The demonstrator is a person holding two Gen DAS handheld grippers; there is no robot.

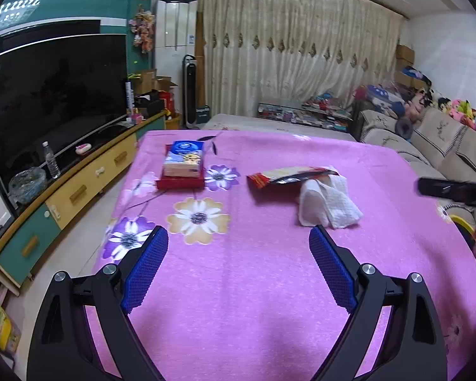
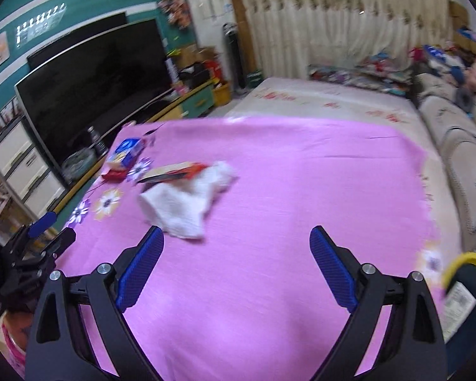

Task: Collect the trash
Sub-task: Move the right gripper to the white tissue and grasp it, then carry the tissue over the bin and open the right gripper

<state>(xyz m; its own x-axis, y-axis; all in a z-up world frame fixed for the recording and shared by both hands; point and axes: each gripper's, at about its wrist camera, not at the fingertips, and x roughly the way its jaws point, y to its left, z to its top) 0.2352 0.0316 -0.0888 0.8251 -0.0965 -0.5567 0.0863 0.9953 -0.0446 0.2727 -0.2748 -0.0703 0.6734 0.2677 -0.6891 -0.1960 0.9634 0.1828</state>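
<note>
Up close, the left gripper (image 1: pixel 238 238) hangs over the near part of a pink cloth (image 1: pixel 238 301). Its two blue pads (image 1: pixel 146 270) are spread wide, and nothing is between them. The right gripper (image 2: pixel 236 238) hangs over the same cloth, and its pads are spread wide and empty too. In the right view, the left gripper shows at the left edge, low by the side of the table.

A little farther, painted flowers (image 1: pixel 198 219) lie on the left part of the cloth. Just past the tips of the grippers lies the trash. A white tissue (image 1: pixel 328 203) is crumpled in the middle of the cloth, a bit to the right in the left view. A red wrapper (image 1: pixel 288 176) lies just behind it and touches it, with one end over the tissue. The right view is blurry, so I think the wrapper looks flat and empty, but I cannot be sure.

To the left of the wrapper, a blue and white pack (image 1: pixel 184 158) sits on top of a flat red box (image 1: pixel 181 182).

At the near right corner of the right view, a yellow rim (image 2: pixel 466 262) of a round bin pokes in, beside the cloth.

Farther left, a big black TV (image 1: pixel 54 95) stands on a long cabinet (image 1: pixel 79 187) with a water bottle (image 1: pixel 51 160) in front. On the far right is a sofa (image 1: pixel 444 139). At the very back hang pale curtains (image 1: pixel 295 47).
</note>
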